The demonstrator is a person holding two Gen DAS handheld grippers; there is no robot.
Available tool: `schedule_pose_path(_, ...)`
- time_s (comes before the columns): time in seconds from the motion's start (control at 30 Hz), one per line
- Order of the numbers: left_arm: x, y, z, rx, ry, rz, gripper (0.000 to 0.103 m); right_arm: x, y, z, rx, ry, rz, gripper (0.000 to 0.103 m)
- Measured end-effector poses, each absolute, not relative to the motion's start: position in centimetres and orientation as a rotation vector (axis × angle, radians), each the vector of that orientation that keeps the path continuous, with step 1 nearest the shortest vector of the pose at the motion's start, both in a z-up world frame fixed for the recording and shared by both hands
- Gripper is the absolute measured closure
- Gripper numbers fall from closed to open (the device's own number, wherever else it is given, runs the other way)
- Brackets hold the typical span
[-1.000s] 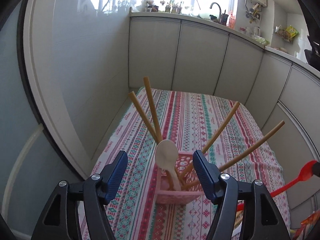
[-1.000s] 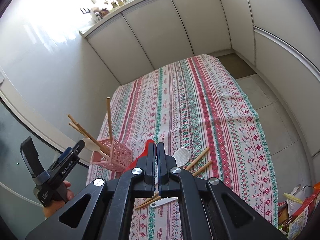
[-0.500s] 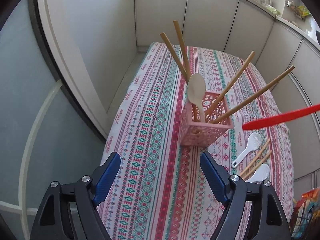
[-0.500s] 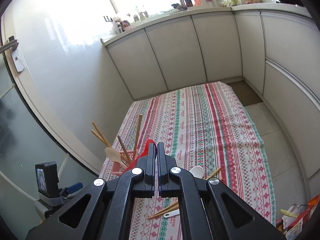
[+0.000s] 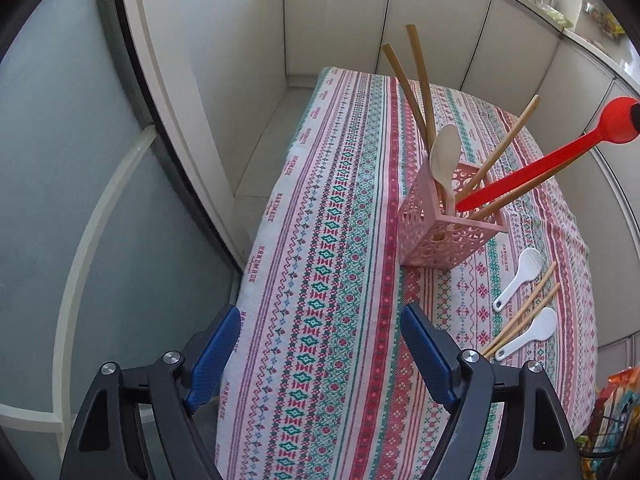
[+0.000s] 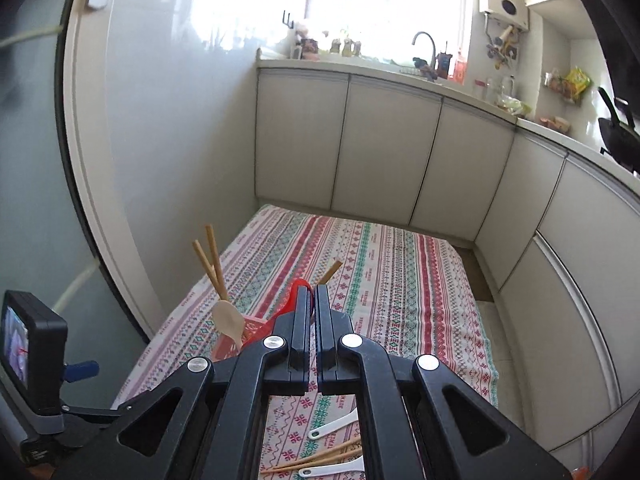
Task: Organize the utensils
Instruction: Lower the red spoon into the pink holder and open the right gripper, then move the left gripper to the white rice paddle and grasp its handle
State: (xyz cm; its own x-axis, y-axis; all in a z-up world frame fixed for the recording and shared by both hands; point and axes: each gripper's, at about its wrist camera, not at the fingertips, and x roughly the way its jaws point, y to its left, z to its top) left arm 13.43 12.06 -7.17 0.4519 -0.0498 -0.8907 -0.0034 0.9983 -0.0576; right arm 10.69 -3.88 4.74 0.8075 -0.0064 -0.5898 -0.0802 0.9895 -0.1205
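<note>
Slanting handle-first into the pink basket (image 5: 448, 236), the red spoon (image 5: 532, 174) is pinched at its bowl end by the right gripper (image 6: 311, 300), so its handle can slide in beside the wooden spoon (image 5: 444, 156) and chopsticks (image 5: 500, 148); the left gripper (image 5: 320, 344) hangs back, jaws wide and empty, near the tablecloth (image 5: 320, 240) edge; white spoons (image 5: 520, 276) and loose chopsticks (image 5: 524, 312) lie beyond, awaiting sorting.

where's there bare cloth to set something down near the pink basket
Bare cloth lies left of the pink basket out to the table's left edge, and between the basket and the open left gripper. The far end of the tablecloth is bare too. Right of the basket is crowded: two white spoons and loose chopsticks.
</note>
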Motion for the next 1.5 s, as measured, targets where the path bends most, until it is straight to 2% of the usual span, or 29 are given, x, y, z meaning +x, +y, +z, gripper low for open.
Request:
schedule_pose_path(0.2,13.6,12.0,-7.3,-0.055,1.109,-0.035,0.020,13.3,-1.9,2.2,-0.183,0.706,0.082,0.102)
schedule_pose_path(0.4,13.5,11.0,-7.3,-0.029,1.114,-0.059,0.019,13.8,-2.9,2.0,-0.047,0.757,0.186,0.098)
schedule_pose_path(0.47,13.4,10.5,-7.3,-0.020,1.116,-0.070,0.019,12.8,-3.8,3.0,-0.009,0.746,0.196,0.093)
schedule_pose_path(0.6,13.2,9.7,-7.2,-0.023,1.125,-0.103,0.019,10.6,-6.2,4.7,0.058,0.707,0.220,0.054)
schedule_pose_path(0.63,13.1,9.4,-7.2,-0.023,1.126,-0.110,0.019,10.3,-6.9,5.0,0.074,0.699,0.219,0.052)
schedule_pose_path(0.8,12.8,7.7,-7.1,0.004,1.123,-0.129,0.019,9.4,-10.0,4.8,0.139,0.723,0.196,0.052)
schedule_pose_path(0.87,12.8,7.0,-7.2,0.016,1.125,-0.141,0.019,8.8,-11.4,4.7,0.144,0.725,0.175,0.050)
schedule_pose_path(0.93,12.7,6.4,-7.4,0.027,1.130,-0.155,0.019,8.4,-13.1,4.3,0.160,0.747,0.144,0.043)
schedule_pose_path(1.5,12.3,-2.4,-9.9,0.171,1.188,-0.304,0.019,7.1,-25.8,-6.1,0.319,1.137,-0.100,0.040)
